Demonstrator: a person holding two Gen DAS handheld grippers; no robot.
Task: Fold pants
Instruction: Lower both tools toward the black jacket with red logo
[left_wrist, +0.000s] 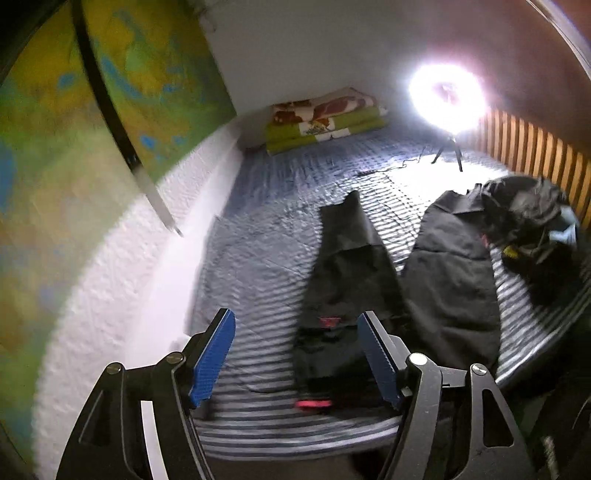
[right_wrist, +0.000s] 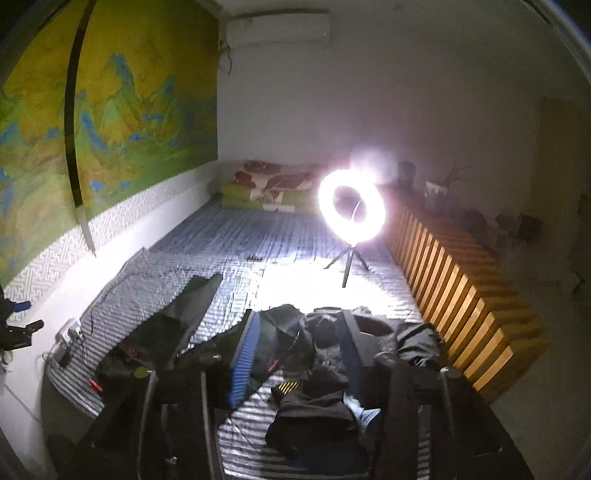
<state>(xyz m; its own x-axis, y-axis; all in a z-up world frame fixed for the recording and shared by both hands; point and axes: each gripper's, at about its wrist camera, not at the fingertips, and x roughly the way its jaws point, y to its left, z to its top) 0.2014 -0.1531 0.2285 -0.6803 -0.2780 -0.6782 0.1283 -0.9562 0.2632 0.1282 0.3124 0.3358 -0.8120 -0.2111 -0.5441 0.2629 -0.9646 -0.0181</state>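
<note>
A long black pair of pants (left_wrist: 351, 280) with a red tag lies flat on the striped bed sheet (left_wrist: 258, 266), running away from me. A second flat black garment (left_wrist: 450, 280) lies to its right. My left gripper (left_wrist: 295, 356) hovers open over the near end of the pants, its blue pads (left_wrist: 212, 358) apart and holding nothing. In the right wrist view my right gripper (right_wrist: 297, 354) is open above a crumpled pile of dark clothes (right_wrist: 314, 402), with the long pants (right_wrist: 166, 325) off to its left.
A bright ring light on a small tripod (right_wrist: 351, 210) stands on the bed beyond the clothes. A wooden slatted rail (right_wrist: 454, 280) borders the bed's right side, a white wall (left_wrist: 122, 295) its left. Folded blankets (right_wrist: 266, 188) lie at the far end. A power strip with cables (right_wrist: 68, 332) sits at the bed's left edge.
</note>
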